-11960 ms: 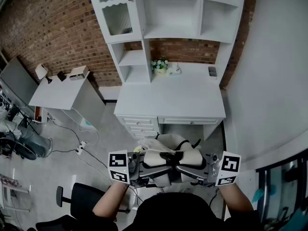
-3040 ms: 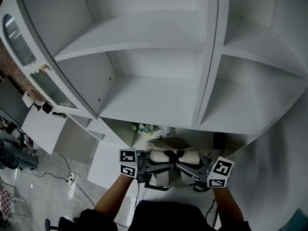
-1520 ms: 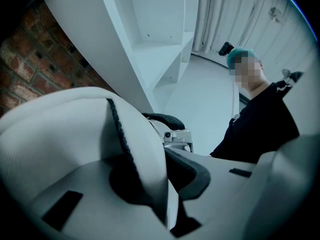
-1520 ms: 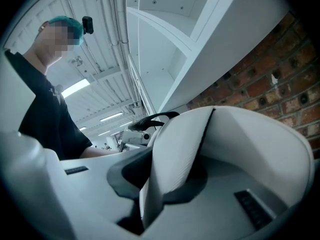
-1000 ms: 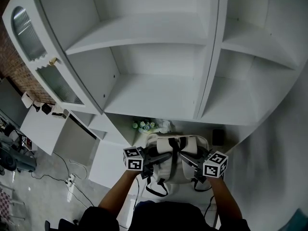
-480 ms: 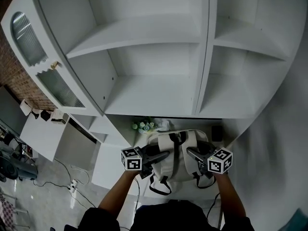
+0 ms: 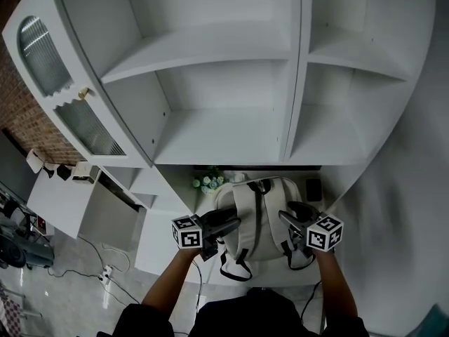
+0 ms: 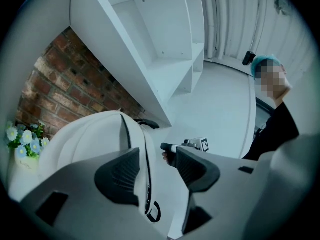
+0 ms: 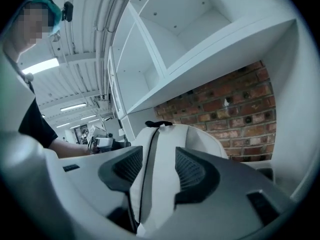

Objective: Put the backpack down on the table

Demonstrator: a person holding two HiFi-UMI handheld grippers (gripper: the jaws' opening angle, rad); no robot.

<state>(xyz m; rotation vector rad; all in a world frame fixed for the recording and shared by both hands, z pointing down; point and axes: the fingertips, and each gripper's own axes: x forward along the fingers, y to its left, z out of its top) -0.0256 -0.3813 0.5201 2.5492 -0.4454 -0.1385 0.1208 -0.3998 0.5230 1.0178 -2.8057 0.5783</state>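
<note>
Left gripper (image 7: 230, 224) and right gripper (image 7: 285, 217) have just been opening, backpack (image 7: 257, 213) loose between their jaws: best pull both straight back without snagging a strap.

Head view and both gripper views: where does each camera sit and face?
Head view: on the head, looking down at the cream fabric backpack on the white desk; forearms, left gripper, right gripper show.
Left gripper view: rides it, faces the right gripper across the backpack; own jaws just opened, backpack between.
Right gripper view: mirror image, jaws likewise.
Shared: backpack.
</note>
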